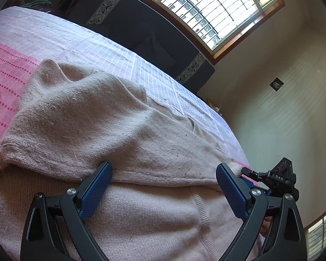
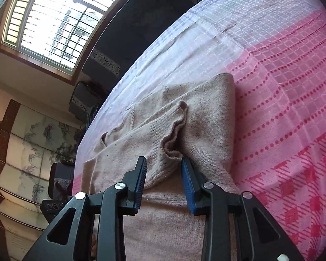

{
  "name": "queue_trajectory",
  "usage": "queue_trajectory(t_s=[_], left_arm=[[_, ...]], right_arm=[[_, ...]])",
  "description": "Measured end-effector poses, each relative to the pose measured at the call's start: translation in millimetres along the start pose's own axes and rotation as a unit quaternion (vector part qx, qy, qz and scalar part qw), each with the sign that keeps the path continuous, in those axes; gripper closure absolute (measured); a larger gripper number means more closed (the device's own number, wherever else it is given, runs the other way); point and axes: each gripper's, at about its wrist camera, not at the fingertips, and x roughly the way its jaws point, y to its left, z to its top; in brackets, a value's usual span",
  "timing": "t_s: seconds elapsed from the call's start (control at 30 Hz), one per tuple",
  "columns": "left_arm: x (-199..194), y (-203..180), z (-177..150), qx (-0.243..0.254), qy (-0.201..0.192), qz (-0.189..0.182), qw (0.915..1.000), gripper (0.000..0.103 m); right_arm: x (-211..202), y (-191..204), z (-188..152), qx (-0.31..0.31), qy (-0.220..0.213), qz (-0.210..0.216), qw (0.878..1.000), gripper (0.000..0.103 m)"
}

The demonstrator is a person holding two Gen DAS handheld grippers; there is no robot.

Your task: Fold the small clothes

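Observation:
A beige knit sweater [image 1: 97, 119] lies on the bed, with one sleeve folded across its body. My left gripper [image 1: 163, 171] hovers just over the sweater, open wide with its blue pads [image 1: 95, 191] on either side of bare knit and nothing gripped. In the right wrist view the sweater [image 2: 208, 117] stretches away from me, and its ribbed sleeve cuff [image 2: 173, 139] lies crumpled right at the tips of my right gripper [image 2: 163, 163]. That gripper is partly open. The pads do not press on the cuff.
The pink and white checked bedspread [image 2: 282, 87] covers the bed [image 1: 54, 34]. A dark headboard [image 1: 130, 26] and a barred window [image 1: 206, 6] are beyond it. The other gripper's black housing [image 1: 278, 178] shows by the sweater's right edge. A painted folding screen [image 2: 28, 143] stands beside the bed.

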Motion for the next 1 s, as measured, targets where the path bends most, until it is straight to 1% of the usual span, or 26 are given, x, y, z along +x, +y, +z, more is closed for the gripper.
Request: queue_trajectory(t_s=[0.07, 0.1, 0.17, 0.2, 0.27, 0.3, 0.33, 0.37, 0.4, 0.47, 0.53, 0.6, 0.63, 0.7, 0.8, 1.0], left_arm=[[0.1, 0.0, 0.0, 0.0, 0.0, 0.0, 1.0, 0.007], [0.0, -0.2, 0.0, 0.0, 0.0, 0.0, 1.0, 0.006], [-0.4, -0.1, 0.0, 0.001, 0.0, 0.0, 1.0, 0.006], [-0.4, 0.0, 0.0, 0.001, 0.0, 0.0, 1.0, 0.006], [-0.2, -0.2, 0.0, 0.001, 0.0, 0.001, 1.0, 0.006], [-0.3, -0.1, 0.0, 0.002, 0.0, 0.001, 1.0, 0.006], [-0.3, -0.3, 0.0, 0.002, 0.001, 0.001, 1.0, 0.006], [-0.5, -0.1, -0.1, 0.002, 0.001, 0.002, 1.0, 0.006], [-0.9, -0.2, -0.1, 0.002, 0.001, 0.001, 1.0, 0.006], [-1.4, -0.3, 0.2, 0.002, 0.001, 0.001, 1.0, 0.006], [-2.4, 0.5, 0.7, 0.0, 0.0, -0.001, 1.0, 0.006], [-3.0, 1.8, 2.0, -0.003, -0.002, -0.001, 1.0, 0.006], [-3.0, 2.4, 2.0, -0.003, -0.003, 0.0, 1.0, 0.006], [-3.0, 3.2, 2.1, -0.003, -0.003, 0.0, 1.0, 0.006], [-2.9, 3.4, 2.2, -0.004, -0.003, 0.0, 1.0, 0.006], [-6.1, 7.9, 4.1, -0.014, -0.01, 0.0, 0.9999, 0.006]], right_arm=[[0.3, 9.0, 0.5, -0.021, -0.003, 0.006, 1.0, 0.071], [2.8, 11.4, 1.6, -0.026, 0.0, 0.0, 1.0, 0.071], [13.2, 10.3, 5.4, -0.028, 0.019, -0.025, 0.999, 0.067], [17.0, 6.1, 7.6, -0.018, 0.025, -0.031, 0.999, 0.063], [20.1, -0.4, 11.4, 0.007, 0.025, -0.018, 1.0, 0.06], [20.3, 0.2, 12.9, 0.007, 0.023, -0.012, 1.0, 0.06], [20.8, 2.5, 14.9, -0.003, 0.018, -0.009, 1.0, 0.064], [21.5, 4.8, 16.5, -0.015, 0.013, -0.012, 1.0, 0.07], [22.1, 6.2, 17.9, -0.025, 0.009, -0.02, 0.999, 0.095], [18.5, 5.0, 20.6, -0.029, -0.002, -0.014, 0.999, 0.096], [3.1, 4.2, 22.8, -0.034, -0.039, -0.002, 0.999, 0.097], [-9.6, -4.4, 23.6, -0.015, -0.067, 0.018, 0.997, 0.097], [-10.1, -10.1, 23.9, -0.005, -0.07, 0.015, 0.997, 0.097], [-3.4, -21.2, 21.6, 0.008, -0.059, 0.005, 0.998, 0.097], [2.0, -33.0, 17.5, 0.032, -0.059, 0.009, 0.998, 0.097], [-4.3, -26.1, 15.8, 0.015, -0.075, 0.011, 0.997, 0.097]])
